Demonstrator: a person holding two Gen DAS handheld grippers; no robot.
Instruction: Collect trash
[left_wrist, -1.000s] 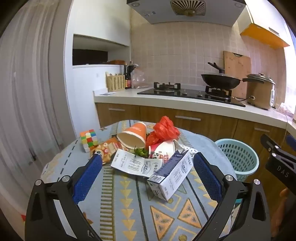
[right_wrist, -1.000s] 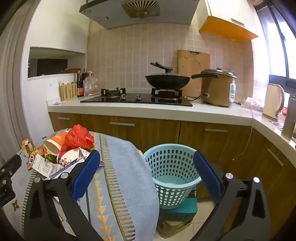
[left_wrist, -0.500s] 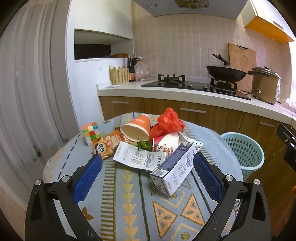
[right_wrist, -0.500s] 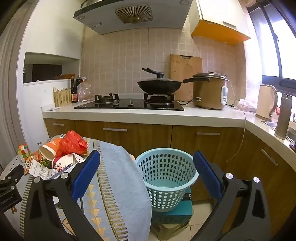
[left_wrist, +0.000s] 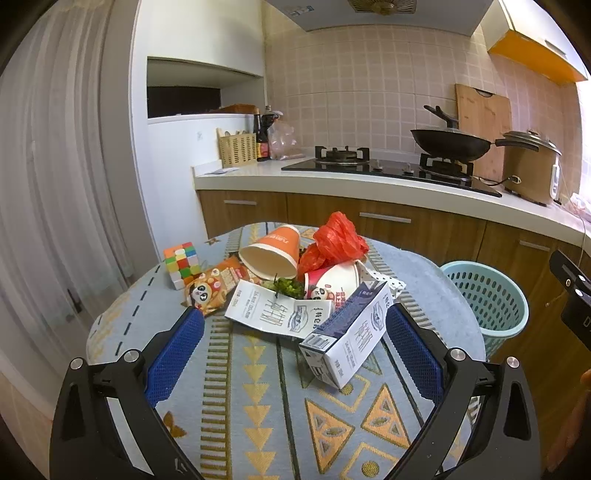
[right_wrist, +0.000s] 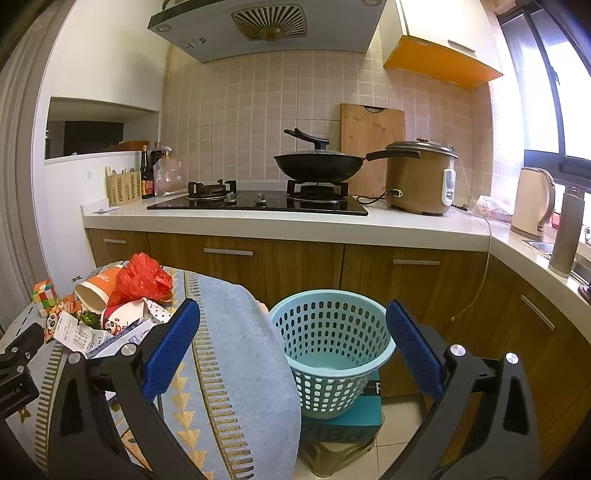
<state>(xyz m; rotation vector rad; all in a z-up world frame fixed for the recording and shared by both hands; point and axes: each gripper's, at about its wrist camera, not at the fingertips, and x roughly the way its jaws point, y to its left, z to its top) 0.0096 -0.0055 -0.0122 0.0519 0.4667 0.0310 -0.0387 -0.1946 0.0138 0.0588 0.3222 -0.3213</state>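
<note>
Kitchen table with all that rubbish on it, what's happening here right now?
A person holds a hand-held gripper in each hand, both open and empty. The left hand-held gripper faces the trash pile on the table, with the milk carton nearest between its fingers. The right hand-held gripper points at the blue basket beside the table, which looks empty. Nothing is picked up yet.

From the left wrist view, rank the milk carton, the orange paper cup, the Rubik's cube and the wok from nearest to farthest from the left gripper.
1. Milk carton: lying on the table, just ahead of the open left gripper, right of centre.
2. Rubik's cube at the table's left edge, and orange paper cup tipped over mid-pile: too close to call.
3. Wok: on the stove, far right.
</note>
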